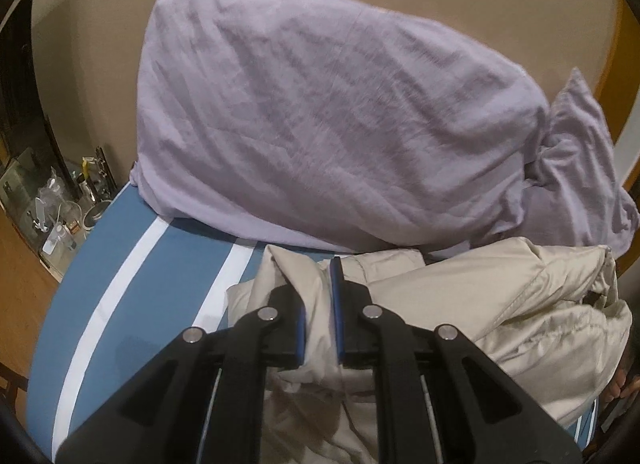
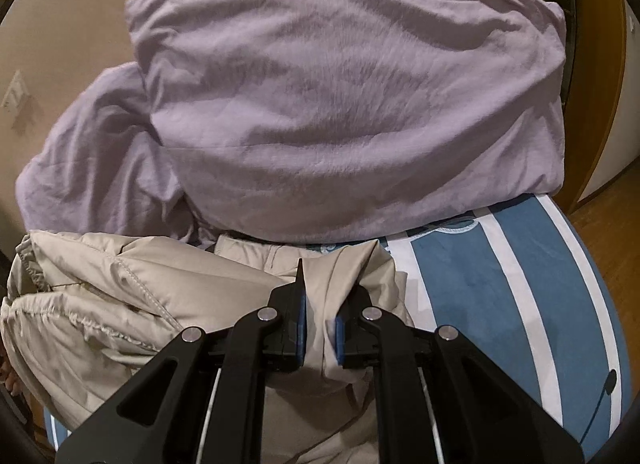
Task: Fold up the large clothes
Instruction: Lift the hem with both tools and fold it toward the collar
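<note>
While both tools grip bunched cloth, the beige jacket (image 1: 500, 304) lies heaped on the blue-and-white striped bed (image 1: 120, 284), just in front of a big lilac bundle of bedding (image 1: 320, 124) that leans against the wall. From where I stand, the left tool (image 1: 320, 324) has its blue-padded fingers (image 1: 335, 304) drawn narrow around a fold of the beige fabric, which runs up between them. The right tool (image 2: 320, 328) is in the same state, pinching another fold of the jacket (image 2: 160, 284) near the garment's far edge, next to the lilac bundle (image 2: 340, 104).

An elastic-gathered cuff or hem (image 2: 36, 276) shows at the left in the right wrist view, so at least one sleeve or hem seems to be tucked untidily into the heap; I cannot tell which part of the jacket each tool holds.

I judge this to be an early step: the garment is grasped at two points but not yet spread, and no neat fold shows. The next move likely calls for lifting both grips together and drawing them apart, so the jacket hangs or lies flat on the bed (image 2: 500, 284) before any fold is made. The puffy, slippery-looking cloth may slide from the pads, and the nearby bundle leaves little room at the back.
</note>
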